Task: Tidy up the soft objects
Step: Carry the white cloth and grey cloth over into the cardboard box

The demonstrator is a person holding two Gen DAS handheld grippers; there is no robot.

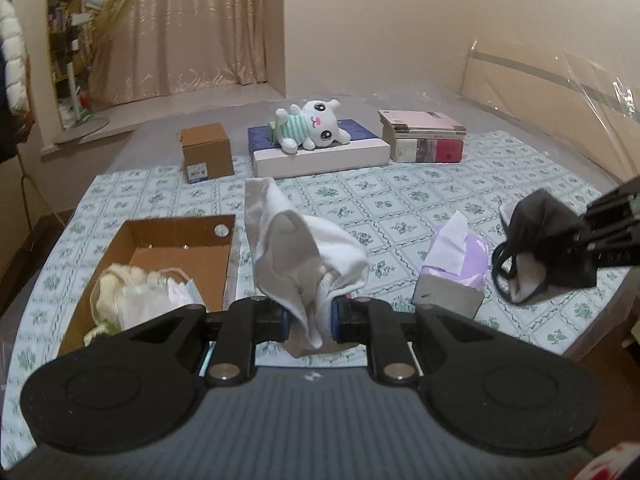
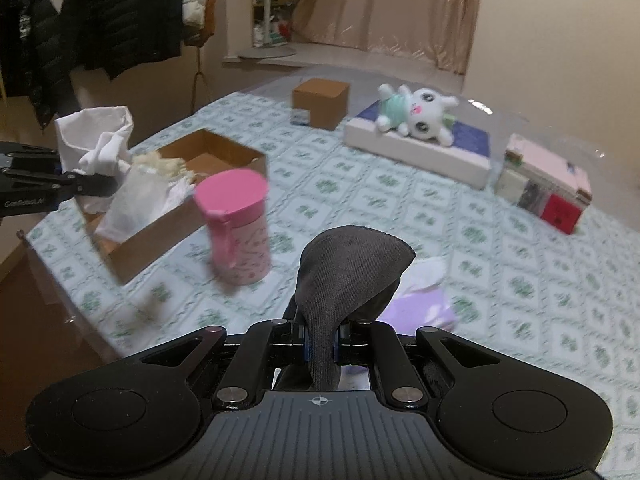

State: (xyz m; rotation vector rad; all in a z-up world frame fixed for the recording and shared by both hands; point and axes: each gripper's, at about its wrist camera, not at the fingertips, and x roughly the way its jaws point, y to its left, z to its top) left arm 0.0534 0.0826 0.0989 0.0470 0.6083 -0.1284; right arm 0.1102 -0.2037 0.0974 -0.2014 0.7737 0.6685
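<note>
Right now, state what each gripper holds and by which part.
Left gripper pinches the white sock at its lower bunched end; right gripper pinches the dark grey sock near its lower end.

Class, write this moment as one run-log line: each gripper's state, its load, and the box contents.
left gripper: shut on white sock | right gripper: shut on dark sock | open cardboard box: soft items inside

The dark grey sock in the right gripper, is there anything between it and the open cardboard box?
Yes. The pink cup stands on the table between the dark grey sock, held by the right gripper, and the open cardboard box. The left gripper also holds a white sock over the box.
</note>
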